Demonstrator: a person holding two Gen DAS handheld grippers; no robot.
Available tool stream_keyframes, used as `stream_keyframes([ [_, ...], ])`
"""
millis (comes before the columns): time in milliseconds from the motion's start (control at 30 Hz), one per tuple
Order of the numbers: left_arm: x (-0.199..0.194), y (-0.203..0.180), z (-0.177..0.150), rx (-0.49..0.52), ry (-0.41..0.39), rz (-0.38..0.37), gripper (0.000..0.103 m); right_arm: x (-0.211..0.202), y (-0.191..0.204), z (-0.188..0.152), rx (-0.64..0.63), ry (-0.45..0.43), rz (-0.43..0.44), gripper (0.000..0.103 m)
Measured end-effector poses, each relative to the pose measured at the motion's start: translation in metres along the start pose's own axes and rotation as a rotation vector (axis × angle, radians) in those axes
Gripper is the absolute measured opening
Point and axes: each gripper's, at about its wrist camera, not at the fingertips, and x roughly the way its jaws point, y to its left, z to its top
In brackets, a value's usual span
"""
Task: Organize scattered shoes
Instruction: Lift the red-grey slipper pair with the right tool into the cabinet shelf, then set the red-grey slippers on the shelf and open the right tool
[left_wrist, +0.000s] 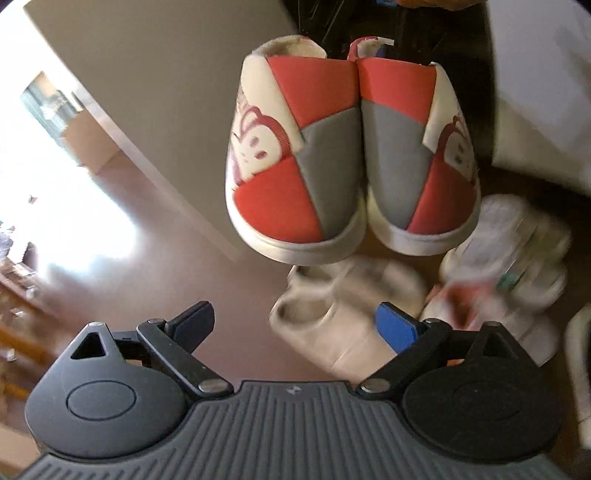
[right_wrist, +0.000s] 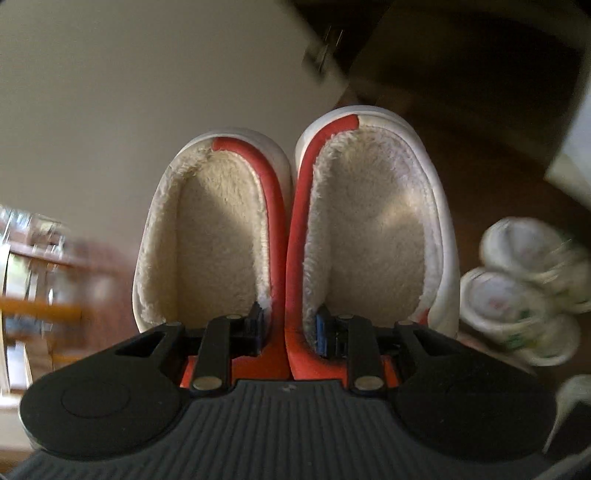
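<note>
The pair of red, grey and white slippers (right_wrist: 291, 236) is held off the floor, side by side and touching, by the right gripper (right_wrist: 290, 326), whose jaws are pinched narrow on the two inner heel walls pressed together, one finger inside each fleece-lined opening. In the left wrist view the slippers (left_wrist: 351, 158) hang toe-down above the brown floor (left_wrist: 155, 206). The left gripper (left_wrist: 295, 325) is below the slippers, jaws spread wide and holding nothing. Judged from their look, the slippers are light and soft; the padded walls will squash under the pinch, so the pair could swing or one shoe could slip out; the joined heel rims seem the soundest hold. Below the slippers lies a pale sandal (left_wrist: 343, 314), and to the right of the slippers a cluster of white shoes (left_wrist: 517, 258), both blurred; their count and arrangement cannot be made out. The dark area behind the slippers is unreadable, so any shelf or resting place is hidden.
</note>
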Motion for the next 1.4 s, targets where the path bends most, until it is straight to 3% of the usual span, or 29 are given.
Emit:
stream_keyframes([
  [233, -0.063, 0.037, 0.132, -0.011, -0.03, -0.113, 0.096, -0.137, 0.039, 0.071, 0.129, -0.125, -0.045, 0.023],
  [333, -0.061, 0.05, 0.157, -0.018, -0.066, -0.188, 0.096, -0.166, 0.049, 0.094, 0.183, -0.185, -0.067, 0.023],
  [433, -0.034, 0.052, 0.175, 0.071, -0.117, -0.244, 0.096, -0.187, 0.046, 0.123, 0.254, -0.284, -0.116, 0.023],
  [500, -0.018, 0.053, 0.181, 0.108, -0.154, -0.279, 0.096, -0.184, 0.04, 0.127, 0.279, -0.312, -0.146, 0.023],
  [567, 0.001, 0.056, 0.189, 0.142, -0.197, -0.342, 0.096, -0.184, 0.038, 0.137, 0.313, -0.387, -0.234, 0.023],
  [700, 0.042, 0.061, 0.214, 0.193, -0.288, -0.506, 0.096, -0.171, 0.042, 0.145, 0.328, -0.472, -0.333, 0.023],
  [900, 0.071, 0.038, 0.241, 0.146, -0.281, -0.66, 0.096, -0.142, 0.048, 0.15, 0.266, -0.525, -0.447, 0.023],
  [1033, 0.084, 0.024, 0.246, 0.117, -0.277, -0.753, 0.096, -0.137, 0.053, 0.146, 0.23, -0.536, -0.465, 0.025],
  [1300, 0.077, 0.013, 0.259, 0.183, -0.296, -0.775, 0.096, -0.138, 0.052, 0.133, 0.215, -0.534, -0.474, 0.027],
  [1400, 0.07, 0.018, 0.26, 0.245, -0.288, -0.775, 0.095, -0.138, 0.053, 0.12, 0.15, -0.595, -0.496, 0.031],
])
